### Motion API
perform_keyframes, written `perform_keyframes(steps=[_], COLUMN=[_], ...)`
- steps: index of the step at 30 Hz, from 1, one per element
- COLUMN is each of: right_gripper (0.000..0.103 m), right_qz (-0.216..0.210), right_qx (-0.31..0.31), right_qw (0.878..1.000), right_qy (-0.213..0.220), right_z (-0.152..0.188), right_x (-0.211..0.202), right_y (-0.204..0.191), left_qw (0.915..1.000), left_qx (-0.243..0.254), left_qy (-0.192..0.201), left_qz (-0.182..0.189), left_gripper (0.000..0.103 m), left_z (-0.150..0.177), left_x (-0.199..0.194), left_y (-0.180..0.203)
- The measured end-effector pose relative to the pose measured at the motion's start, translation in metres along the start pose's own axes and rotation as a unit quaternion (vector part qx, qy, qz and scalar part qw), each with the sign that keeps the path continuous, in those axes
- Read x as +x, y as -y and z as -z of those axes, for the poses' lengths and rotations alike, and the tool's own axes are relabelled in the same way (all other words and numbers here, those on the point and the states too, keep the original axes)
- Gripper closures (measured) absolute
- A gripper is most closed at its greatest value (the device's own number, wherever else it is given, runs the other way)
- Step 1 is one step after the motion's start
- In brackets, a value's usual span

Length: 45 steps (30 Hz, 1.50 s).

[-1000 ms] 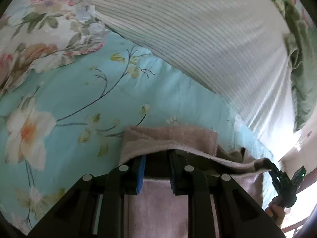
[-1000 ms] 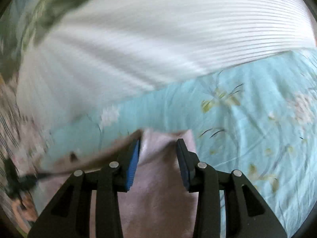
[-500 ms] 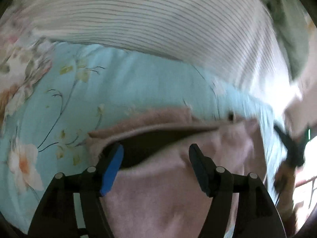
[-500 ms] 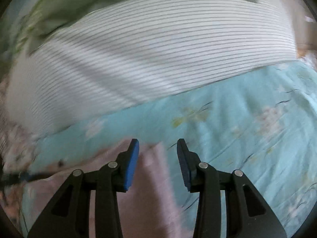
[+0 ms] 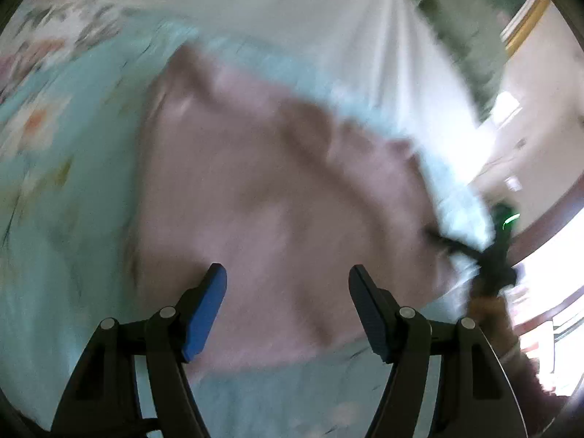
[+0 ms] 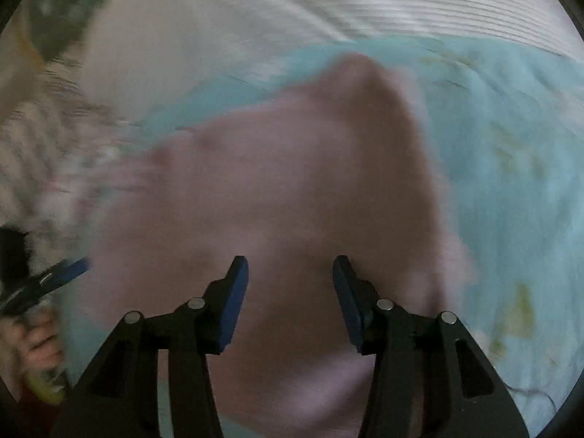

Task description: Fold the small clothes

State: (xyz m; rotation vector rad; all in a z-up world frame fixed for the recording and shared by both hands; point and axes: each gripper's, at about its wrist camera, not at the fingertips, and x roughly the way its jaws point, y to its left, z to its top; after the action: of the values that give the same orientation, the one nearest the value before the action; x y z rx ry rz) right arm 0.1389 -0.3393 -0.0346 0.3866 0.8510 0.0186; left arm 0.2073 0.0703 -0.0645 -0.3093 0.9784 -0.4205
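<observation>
A pink towel-like cloth (image 5: 284, 182) lies folded on the turquoise floral sheet (image 5: 54, 255); both views are blurred by motion. My left gripper (image 5: 288, 292) hangs wide open over the cloth's near part, with nothing pinched. My right gripper (image 6: 291, 281) hovers over the same cloth (image 6: 292, 182); its jaws are closing slightly, and the pads stand apart and press on nothing. The right gripper (image 5: 492, 255) also shows at the cloth's right edge in the left wrist view. The left gripper (image 6: 54, 277) shows at the left edge of the right wrist view, held by a hand (image 6: 36, 343).
A white striped pillow (image 5: 292, 18) lies beyond the cloth, also visible as the pillow (image 6: 401, 0) in the right wrist view. Green fabric (image 5: 456, 18) sits at the back right and a floral pillow (image 5: 54, 29) at the back left. Sheet (image 6: 511, 182) spreads to the right.
My left gripper let go of the cloth's edge and opened wide. The lifted layer has dropped flat. Both grippers have pulled back, so the whole folded cloth now lies ahead of them.
</observation>
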Motion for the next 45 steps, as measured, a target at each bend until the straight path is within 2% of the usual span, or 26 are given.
perform_keyframes(steps=[2, 3, 4, 5, 6, 7, 9, 12, 14, 18, 20, 22, 24, 25, 27, 29, 31, 32, 33, 36, 41, 45], right_gripper=[0.068, 0.064, 0.062, 0.058, 0.058, 0.058, 0.058, 0.057, 0.057, 0.053, 0.051, 0.051, 0.051, 0.051, 0.05, 0.05, 0.05, 0.05, 0.05, 0.05, 0.05, 0.05], right_qz=[0.048, 0.081, 0.122, 0.124, 0.101, 0.068, 0.05, 0.005, -0.027, -0.073, -0.089, -0.099, -0.104, -0.106, -0.108, -0.109, -0.108, -0.106, -0.106, -0.107, -0.11, -0.124], right_qx=[0.032, 0.041, 0.05, 0.061, 0.073, 0.083, 0.077, 0.065, 0.066, 0.07, 0.072, 0.072, 0.072, 0.071, 0.067, 0.068, 0.073, 0.075, 0.076, 0.072, 0.07, 0.064], right_qw=[0.998, 0.995, 0.99, 0.989, 0.991, 0.992, 0.992, 0.992, 0.993, 0.991, 0.99, 0.99, 0.99, 0.99, 0.991, 0.99, 0.99, 0.99, 0.99, 0.991, 0.99, 0.989], right_qy=[0.027, 0.036, 0.044, 0.048, 0.052, 0.062, 0.083, 0.104, 0.099, 0.085, 0.08, 0.072, 0.064, 0.059, 0.052, 0.052, 0.048, 0.047, 0.045, 0.045, 0.045, 0.038], right_z=[0.002, 0.003, 0.003, 0.005, 0.007, 0.012, 0.023, 0.041, 0.055, 0.077, 0.086, 0.094, 0.098, 0.1, 0.101, 0.1, 0.098, 0.097, 0.095, 0.085, 0.062, 0.04], right_x=[-0.02, -0.029, -0.038, -0.045, -0.053, -0.064, -0.081, -0.099, -0.1, -0.094, -0.093, -0.091, -0.088, -0.086, -0.083, -0.081, -0.078, -0.076, -0.075, -0.074, -0.072, -0.066], right_y=[0.02, 0.024, 0.032, 0.042, 0.047, 0.049, 0.04, 0.015, 0.0, -0.02, -0.03, -0.037, -0.039, -0.04, -0.043, -0.043, -0.04, -0.038, -0.037, -0.031, -0.022, -0.018], left_qw=[0.9994, 0.9989, 0.9982, 0.9971, 0.996, 0.9946, 0.9909, 0.9872, 0.9824, 0.9706, 0.9623, 0.9577, 0.9534, 0.9484, 0.9446, 0.9479, 0.9502, 0.9502, 0.9502, 0.9614, 0.9778, 0.9864], left_qx=[-0.025, -0.046, -0.059, -0.073, -0.084, -0.094, -0.115, -0.14, -0.172, -0.23, -0.259, -0.268, -0.278, -0.291, -0.298, -0.283, -0.277, -0.279, -0.279, -0.224, -0.12, -0.019], left_qy=[-0.008, 0.0, 0.007, 0.017, 0.027, 0.038, 0.065, 0.076, 0.071, 0.052, 0.058, 0.086, 0.105, 0.119, 0.134, 0.146, 0.142, 0.138, 0.139, 0.16, 0.172, 0.163], left_qz=[-0.022, -0.01, -0.003, -0.007, -0.016, -0.02, -0.024, -0.002, 0.017, 0.047, 0.058, 0.06, 0.05, 0.044, 0.028, 0.0, -0.01, 0.003, 0.014, -0.007, 0.004, 0.004], left_gripper=[0.053, 0.06, 0.06, 0.06, 0.06, 0.05, 0.033, 0.032, 0.025, 0.022, 0.017, 0.01, 0.009, 0.01, 0.015, 0.034, 0.073, 0.081, 0.084, 0.09, 0.093, 0.093], left_z=[0.015, 0.023, 0.027, 0.032, 0.035, 0.04, 0.051, 0.068, 0.078, 0.084, 0.081, 0.073, 0.061, 0.055, 0.042, 0.028, 0.021, 0.019, 0.017, 0.015, 0.006, 0.008], left_x=[0.003, -0.003, -0.011, -0.022, -0.031, -0.041, -0.06, -0.067, -0.064, -0.032, -0.015, -0.011, -0.007, -0.005, 0.0, 0.005, 0.008, 0.011, 0.009, -0.006, -0.015, -0.004], left_y=[-0.017, -0.027, -0.032, -0.036, -0.036, -0.036, -0.03, -0.016, -0.014, -0.014, -0.018, -0.02, -0.026, -0.032, -0.037, -0.039, -0.044, -0.047, -0.047, -0.025, 0.039, 0.098])
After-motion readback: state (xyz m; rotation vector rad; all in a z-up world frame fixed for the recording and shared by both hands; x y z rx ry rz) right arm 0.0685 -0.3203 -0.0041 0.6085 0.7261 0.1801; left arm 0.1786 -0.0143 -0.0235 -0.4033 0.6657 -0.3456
